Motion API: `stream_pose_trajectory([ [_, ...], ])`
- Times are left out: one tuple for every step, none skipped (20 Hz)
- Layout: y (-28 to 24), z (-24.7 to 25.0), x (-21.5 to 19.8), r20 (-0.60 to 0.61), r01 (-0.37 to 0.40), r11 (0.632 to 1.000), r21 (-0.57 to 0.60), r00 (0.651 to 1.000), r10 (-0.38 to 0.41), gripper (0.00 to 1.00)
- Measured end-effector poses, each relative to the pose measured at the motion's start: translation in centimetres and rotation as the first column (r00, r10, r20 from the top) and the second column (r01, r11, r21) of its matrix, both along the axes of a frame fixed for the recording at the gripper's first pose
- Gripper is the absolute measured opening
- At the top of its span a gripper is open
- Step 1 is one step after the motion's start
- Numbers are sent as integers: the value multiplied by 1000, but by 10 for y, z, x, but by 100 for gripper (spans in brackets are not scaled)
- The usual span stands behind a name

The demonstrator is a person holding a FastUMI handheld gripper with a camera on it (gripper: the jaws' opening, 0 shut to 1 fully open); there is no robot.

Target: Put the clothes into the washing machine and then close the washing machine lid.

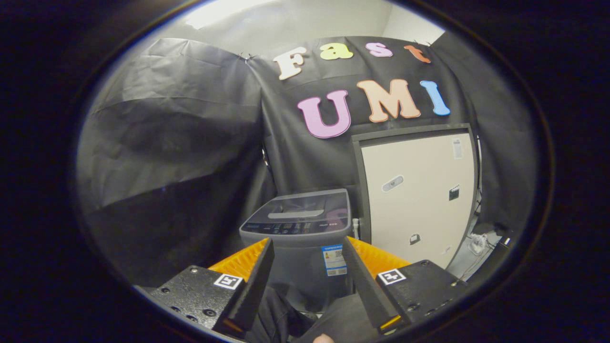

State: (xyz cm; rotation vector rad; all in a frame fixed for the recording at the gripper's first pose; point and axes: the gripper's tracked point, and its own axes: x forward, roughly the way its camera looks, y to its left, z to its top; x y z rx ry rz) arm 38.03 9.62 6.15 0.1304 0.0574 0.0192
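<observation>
A: Gripper [307, 247] state?

B: Fingers spread wide, nothing between the pads, no contact with anything. Fingertips [267, 245] frame the front of the washing machine [300, 228], which sits beyond them, well apart.

A: Pose?

B: Held roughly level, aimed straight at the machine's front panel. A bit of the person's hand [324, 338] shows below, behind the fingers.

A: Clothes?

B: Dark clothing [276, 314] lies low between the finger bases, in an orange basket [240, 259] whose ribbed walls show on both sides, behind the fingers. Crumpled; can't tell a long axis.

A: Machine?

B: Top-loader, upright, control strip facing the gripper, lid [305, 207] down flat. White cabinet door [417, 195] stands just beside it on the right, black cloth wall behind.
</observation>
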Motion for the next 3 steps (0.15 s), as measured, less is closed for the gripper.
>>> stream_pose_trajectory([
  [-1, -2, -1, -1, 2, 1000, -7, 1000, -2, 88],
  [-3, -2, -2, 3, 7, 1000, -10, 1000, -7, 88],
  [-4, -3, -2, 4, 9, 1000, -12, 1000, -9, 88],
])
